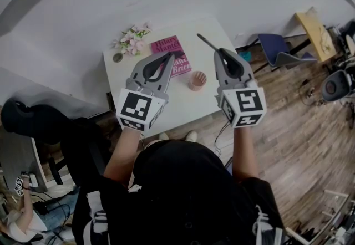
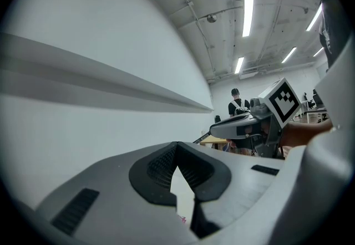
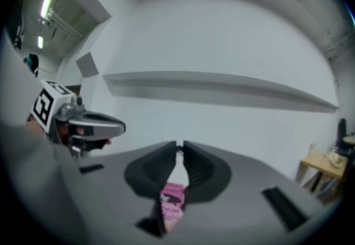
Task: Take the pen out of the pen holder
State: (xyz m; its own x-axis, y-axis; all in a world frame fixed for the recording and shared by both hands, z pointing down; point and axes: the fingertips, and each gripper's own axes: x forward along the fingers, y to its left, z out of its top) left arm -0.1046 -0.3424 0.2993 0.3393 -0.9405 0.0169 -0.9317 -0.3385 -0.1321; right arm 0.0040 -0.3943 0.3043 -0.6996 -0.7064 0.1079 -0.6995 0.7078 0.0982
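Observation:
A pink ribbed pen holder (image 1: 197,80) stands on the white table (image 1: 183,106), between the two grippers and below them. My right gripper (image 1: 221,51) is shut on a thin black pen (image 1: 206,42), which sticks out up-left past the tips, clear of the holder. In the right gripper view the pads (image 3: 179,145) pinch the pen's dark shaft at their very tip. My left gripper (image 1: 168,55) hovers over the pink book (image 1: 166,45) with its tips together and nothing between them. From the left gripper view, the right gripper (image 2: 213,122) and the pen (image 2: 201,137) show beyond my shut left gripper (image 2: 176,144).
Pink flowers (image 1: 133,39) and a small round object (image 1: 117,57) lie at the table's far left corner. A blue chair (image 1: 280,52) and a wooden side table (image 1: 316,30) stand to the right on the wood floor. A black chair (image 1: 44,122) sits at the left.

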